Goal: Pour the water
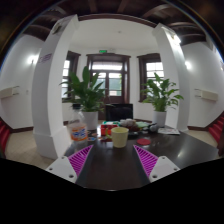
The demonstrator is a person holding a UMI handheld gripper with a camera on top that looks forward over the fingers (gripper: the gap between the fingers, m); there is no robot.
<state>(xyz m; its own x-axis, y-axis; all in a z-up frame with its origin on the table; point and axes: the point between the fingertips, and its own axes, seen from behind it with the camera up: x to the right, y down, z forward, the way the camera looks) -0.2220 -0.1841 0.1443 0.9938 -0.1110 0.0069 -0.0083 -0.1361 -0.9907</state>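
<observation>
Water bottle (79, 128) stands beyond the fingers, off toward the left pad (81, 156), with the yellow cup (120, 136) just ahead between them. The gripper (113, 160) is spread wide, holding nothing. I'd swing left, straddle the bottle squarely, then close.

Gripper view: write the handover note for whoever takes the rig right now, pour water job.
Gripper: open, holding nothing, both fingers apart over the dark table.
Cup: yellowish, upright on the table, just beyond the fingertips and roughly centred between them, not touched.
Bottle: clear plastic, upright, on the table ahead of the left finger and to the cup's left, apart from it.
Done: nothing visible; bottle not yet picked up. Whether the cup holds water cannot be seen.
Left: probably grasp the bottle, bring it over the cup, tilt to pour, set it back.
</observation>
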